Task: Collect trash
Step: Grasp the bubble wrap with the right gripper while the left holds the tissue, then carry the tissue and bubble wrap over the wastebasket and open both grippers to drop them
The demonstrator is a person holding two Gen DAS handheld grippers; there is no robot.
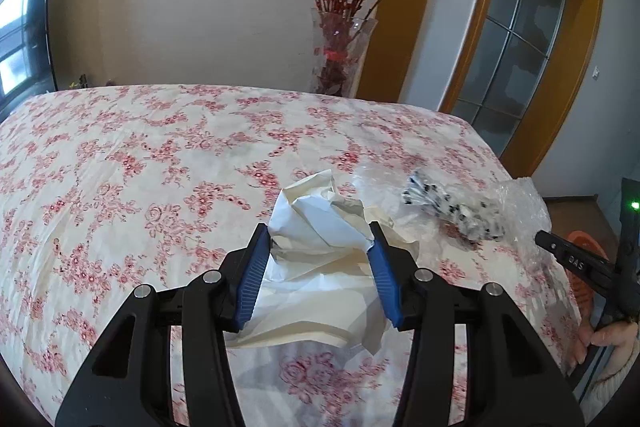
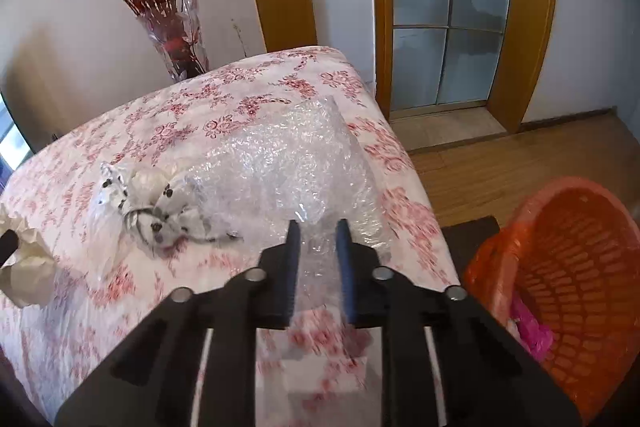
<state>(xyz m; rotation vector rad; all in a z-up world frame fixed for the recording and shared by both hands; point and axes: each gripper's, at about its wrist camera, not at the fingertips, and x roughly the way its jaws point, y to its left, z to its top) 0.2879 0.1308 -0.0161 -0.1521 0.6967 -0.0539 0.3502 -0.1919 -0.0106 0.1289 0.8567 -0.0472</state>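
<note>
A bed covered with a cream sheet printed with red flowers [image 1: 120, 167] fills the lower part of both views, in a room with pale walls and a wooden floor. Nearest in the left wrist view, the left gripper [image 1: 320, 239] has its blue-padded fingers [image 1: 252, 279] pressed against either side of a crumpled sheet of white paper [image 1: 316, 227] that lies on the bed near its front edge; the paper bulges up between the pads and spreads beneath them. In the right wrist view, the right gripper [image 2: 318, 231] pinches the near edge of a crinkled sheet of clear bubble wrap [image 2: 288, 163], its fingers set close together with the plastic between them, near the bed's right edge. Just left of the bubble wrap lies a scrunched white wrapper with black spots [image 2: 160, 211], between it and the paper. Beside the bed's right edge, on the floor, stands an orange plastic lattice basket [image 2: 580, 267] with something pink [image 2: 528, 327] inside. Beyond the far edge of the bed stands a clear glass vase of red berry branches [image 1: 340, 55], near a wood-framed glass door [image 2: 448, 7].
</note>
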